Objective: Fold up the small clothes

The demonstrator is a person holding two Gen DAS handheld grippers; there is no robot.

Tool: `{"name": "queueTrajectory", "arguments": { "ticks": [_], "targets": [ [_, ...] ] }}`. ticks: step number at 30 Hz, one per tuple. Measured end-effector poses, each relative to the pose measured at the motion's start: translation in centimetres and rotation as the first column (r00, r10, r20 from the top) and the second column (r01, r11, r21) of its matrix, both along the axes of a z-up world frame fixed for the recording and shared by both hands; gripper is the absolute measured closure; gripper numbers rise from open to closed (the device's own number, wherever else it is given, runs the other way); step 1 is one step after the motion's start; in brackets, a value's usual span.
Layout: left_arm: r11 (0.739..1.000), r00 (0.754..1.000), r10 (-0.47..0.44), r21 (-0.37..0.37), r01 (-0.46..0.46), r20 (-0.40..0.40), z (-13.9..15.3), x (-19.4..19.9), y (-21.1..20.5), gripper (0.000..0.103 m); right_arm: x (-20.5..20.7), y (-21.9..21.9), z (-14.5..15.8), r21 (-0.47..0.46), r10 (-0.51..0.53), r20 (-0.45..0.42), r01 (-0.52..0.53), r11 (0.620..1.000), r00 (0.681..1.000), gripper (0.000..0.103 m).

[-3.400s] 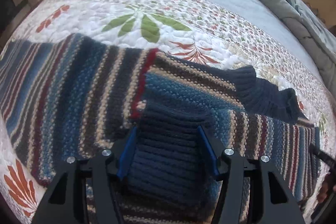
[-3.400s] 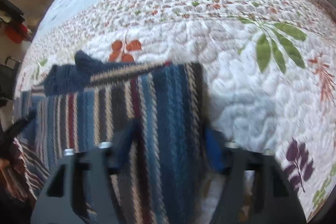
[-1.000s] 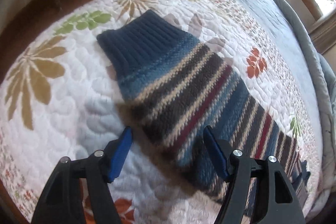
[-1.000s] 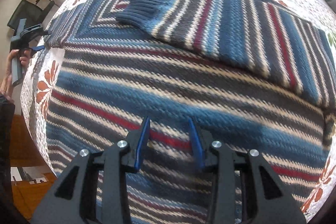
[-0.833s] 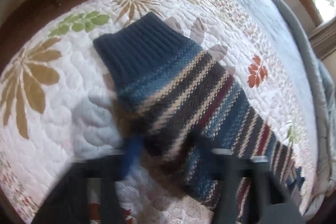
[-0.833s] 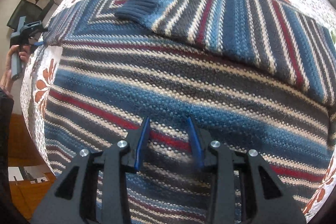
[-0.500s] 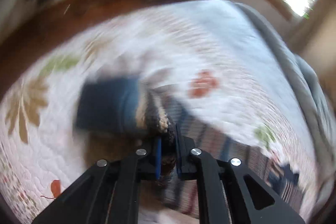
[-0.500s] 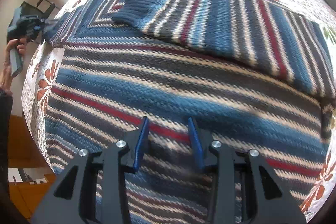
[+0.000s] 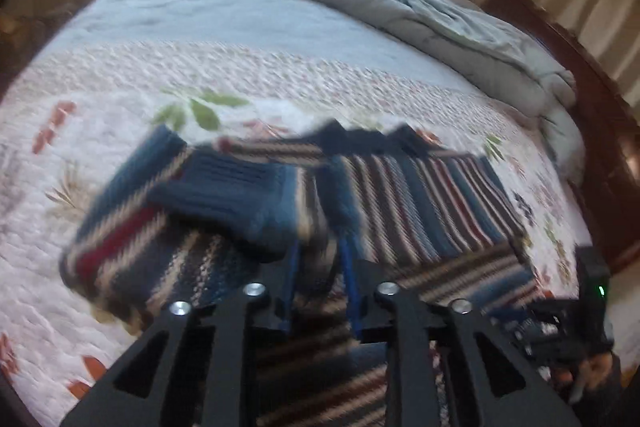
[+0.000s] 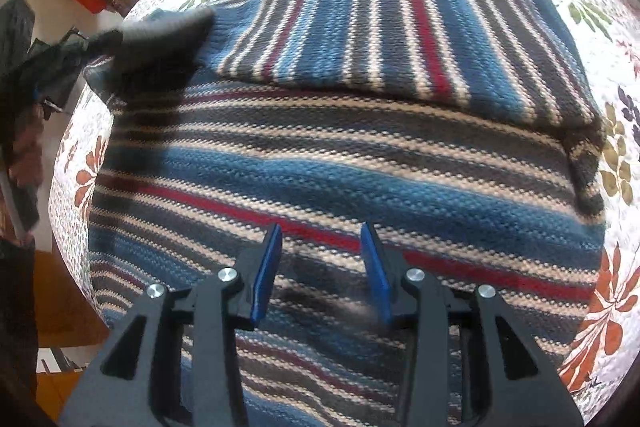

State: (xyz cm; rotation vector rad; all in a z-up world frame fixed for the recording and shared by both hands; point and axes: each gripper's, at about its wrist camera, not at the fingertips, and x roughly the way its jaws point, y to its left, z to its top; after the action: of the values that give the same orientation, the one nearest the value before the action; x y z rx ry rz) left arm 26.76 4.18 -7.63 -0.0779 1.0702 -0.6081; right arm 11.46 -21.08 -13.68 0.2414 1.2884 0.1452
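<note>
a striped knit sweater (image 10: pixel 352 163) lay spread across the foot end of a quilted bed (image 9: pixel 248 79), its collar toward the grey comforter (image 9: pixel 420 11) bunched at the head and its hem nearest the cameras. the left gripper (image 9: pixel 318 259) had its jaws drawn close on a fold of the left sleeve (image 9: pixel 224 195), a narrow gap between the blue pads filled with knit; the grip appeared to serve to carry the sleeve in over the body so that it would lie inside the garment's outline. the sleeve's dark blue ribbed cuff hung doubled over the striped fabric near the left edge of the sweater, blurred by motion.

the right gripper (image 10: pixel 320 259) hovered low over the sweater's lower front, its jaws standing partly apart and holding nothing, seemingly kept there in readiness, or to steady the cloth, though contact could not be made out. the right sleeve (image 10: pixel 400 39) already lay folded flat across the chest, its stripes running crosswise to those of the body, which suggested the fold was about halfway along.

the sweater was a thick, coarse knit in bands of blue, navy, grey and cream with thin red lines, edged in dark blue ribbing at the collar and cuffs. it looked heavy and limp, likely to sag and slip from a narrow pinch.
</note>
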Motion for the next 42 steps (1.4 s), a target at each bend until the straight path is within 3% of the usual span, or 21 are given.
{"name": "queueTrajectory", "arguments": {
  "ticks": [1, 4, 6, 8, 10, 11, 15, 20, 23, 26, 30, 31, 33, 34, 35, 39, 42],
  "targets": [
    [0.999, 1.0, -0.009, -0.03, 0.009, -0.001, 0.2, -0.4, 0.5, 0.051, 0.1, -0.1, 0.0, -0.001, 0.0, 0.002, 0.0, 1.0, 1.0, 0.059],
    [0.995, 0.999, 0.003, -0.102, 0.002, 0.046, 2.1, -1.9, 2.6, 0.038, 0.7, 0.1, 0.1, -0.007, 0.012, 0.005, -0.012, 1.0, 1.0, 0.058],
    [0.995, 0.996, 0.047, -0.096, -0.039, 0.08, 3.2, -2.1, 3.9, 0.031, 1.5, 0.7, 0.3, 0.005, 0.023, 0.008, -0.023, 1.0, 1.0, 0.058],
    [0.992, 0.986, 0.122, -0.042, -0.118, 0.11, 3.2, -1.6, 5.2, 0.031, 2.7, 1.8, 0.4, 0.039, 0.039, 0.009, -0.04, 0.998, 0.999, 0.058],
    [0.969, 0.966, 0.241, 0.023, -0.244, 0.089, 2.1, -0.2, 7.8, 0.031, 4.3, 3.5, 0.6, 0.085, 0.063, 0.002, -0.063, 0.994, 0.998, 0.058],
    [0.947, 0.948, 0.309, 0.064, -0.314, 0.075, 1.2, 0.6, 9.2, 0.031, 5.4, 4.9, 0.7, 0.099, 0.086, 0.0, -0.086, 0.991, 0.996, 0.058],
    [0.882, 0.897, 0.442, 0.169, -0.44, 0.03, -1.9, 1.9, 12.2, 0.032, 8.9, 10.2, 1.5, 0.038, 0.163, 0.028, -0.164, 0.986, 0.986, 0.058],
    [0.871, 0.874, 0.483, 0.135, -0.473, -0.051, -3.7, 3.0, 13.9, 0.032, 13.4, 16.6, 2.6, 0.032, 0.253, 0.049, -0.255, 0.966, 0.966, 0.058],
    [0.86, 0.87, 0.487, 0.22, -0.461, -0.081, -3.9, 4.5, 13.6, 0.032, 16.1, 19.5, 2.6, 0.034, 0.288, 0.027, -0.289, 0.957, 0.957, 0.059],
    [0.856, 0.872, 0.481, 0.257, -0.448, -0.084, -4.1, 4.9, 13.7, 0.032, 19.4, 22.1, 1.6, -0.075, 0.292, -0.014, -0.292, 0.953, 0.956, 0.059],
    [0.856, 0.868, 0.487, 0.25, -0.452, -0.099, -4.0, 4.8, 14.2, 0.032, 21.8, 23.7, -0.4, -0.123, 0.294, -0.057, -0.299, 0.946, 0.954, 0.056],
    [0.858, 0.868, 0.486, 0.246, -0.451, -0.101, -4.0, 4.8, 14.3, 0.032, 21.8, 23.9, -0.9, -0.137, 0.291, -0.061, -0.297, 0.945, 0.955, 0.059],
    [0.859, 0.869, 0.484, 0.246, -0.448, -0.107, -4.2, 4.7, 14.3, 0.032, 22.5, 24.0, -1.7, -0.164, 0.284, -0.076, -0.293, 0.942, 0.956, 0.074],
    [0.86, 0.869, 0.483, 0.247, -0.447, -0.111, -4.4, 4.6, 14.3, 0.032, 22.6, 23.6, -1.7, -0.163, 0.28, -0.072, -0.288, 0.944, 0.957, 0.086],
    [0.861, 0.869, 0.482, 0.246, -0.445, -0.112, -4.4, 4.5, 14.2, 0.032, 22.5, 23.0, -1.5, -0.16, 0.277, -0.053, -0.282, 0.946, 0.96, 0.09],
    [0.866, 0.87, 0.479, 0.225, -0.447, -0.116, -4.2, 3.9, 14.0, 0.031, 20.7, 18.9, 1.2, -0.102, 0.261, 0.054, -0.254, 0.962, 0.964, 0.092],
    [0.878, 0.878, 0.464, 0.187, -0.44, -0.118, -3.6, 3.3, 13.5, 0.031, 17.6, 13.1, 3.7, -0.017, 0.191, 0.13, -0.191, 0.981, 0.973, 0.091]
  ]
}}
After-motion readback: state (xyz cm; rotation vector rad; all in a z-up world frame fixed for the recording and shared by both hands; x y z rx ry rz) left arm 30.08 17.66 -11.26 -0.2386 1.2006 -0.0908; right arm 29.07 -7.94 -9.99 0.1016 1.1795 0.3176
